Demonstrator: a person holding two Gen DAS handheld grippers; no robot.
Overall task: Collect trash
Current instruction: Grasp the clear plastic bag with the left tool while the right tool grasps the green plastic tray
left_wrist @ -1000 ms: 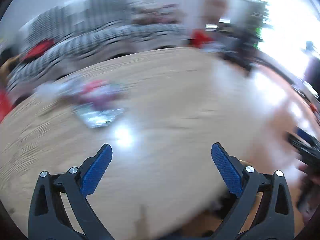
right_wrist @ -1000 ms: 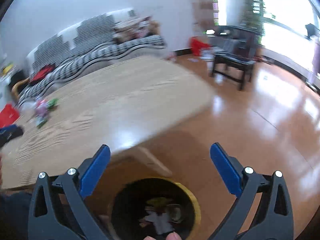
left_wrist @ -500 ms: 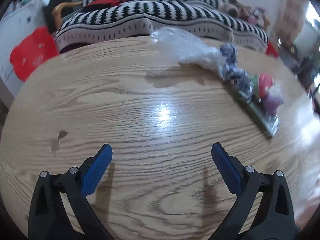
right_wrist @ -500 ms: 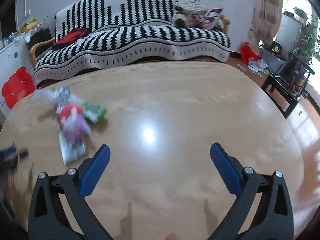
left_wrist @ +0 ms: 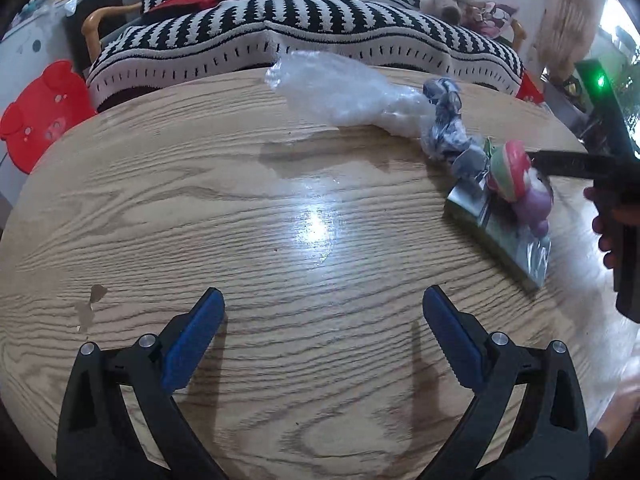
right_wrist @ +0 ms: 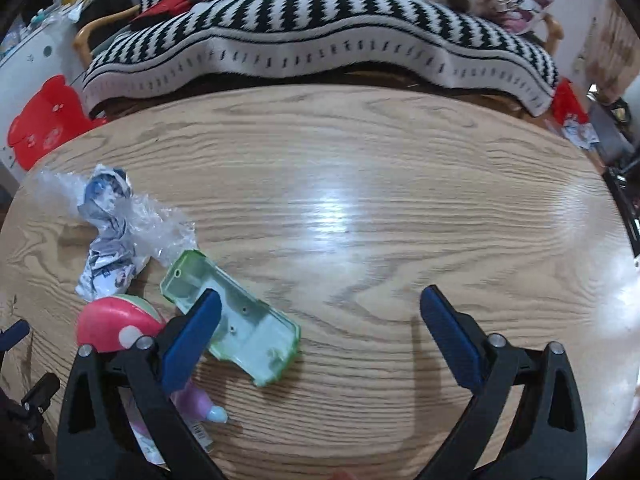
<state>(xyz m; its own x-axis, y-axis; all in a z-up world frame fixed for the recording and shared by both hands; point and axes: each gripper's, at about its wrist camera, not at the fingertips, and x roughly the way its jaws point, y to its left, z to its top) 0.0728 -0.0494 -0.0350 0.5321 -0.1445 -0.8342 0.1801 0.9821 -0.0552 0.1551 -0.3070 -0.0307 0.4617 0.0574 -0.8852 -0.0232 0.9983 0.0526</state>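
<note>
A pile of trash lies on the wooden table point(left_wrist: 240, 208): a clear plastic bag point(left_wrist: 340, 88), a crumpled blue-white wrapper point(left_wrist: 448, 128), a pink-and-green toy package point(left_wrist: 516, 184) and a green plastic tray point(right_wrist: 236, 316). My left gripper point(left_wrist: 320, 336) is open and empty, left of and nearer than the pile. My right gripper point(right_wrist: 320, 332) is open and empty; its left finger overlaps the tray and the pink toy package point(right_wrist: 116, 324). The wrapper point(right_wrist: 106, 236) and the bag point(right_wrist: 160, 224) lie beyond them. The right gripper's body shows at the right edge of the left wrist view.
A black-and-white striped sofa point(right_wrist: 320, 28) stands behind the table point(right_wrist: 400, 208). A red stool point(left_wrist: 36, 120) stands at the left. A small chip point(left_wrist: 96, 292) marks the table near my left gripper.
Both grippers have come closer to the trash pile. The right gripper has moved left and down over the tray and the pink package. Both stay open.
</note>
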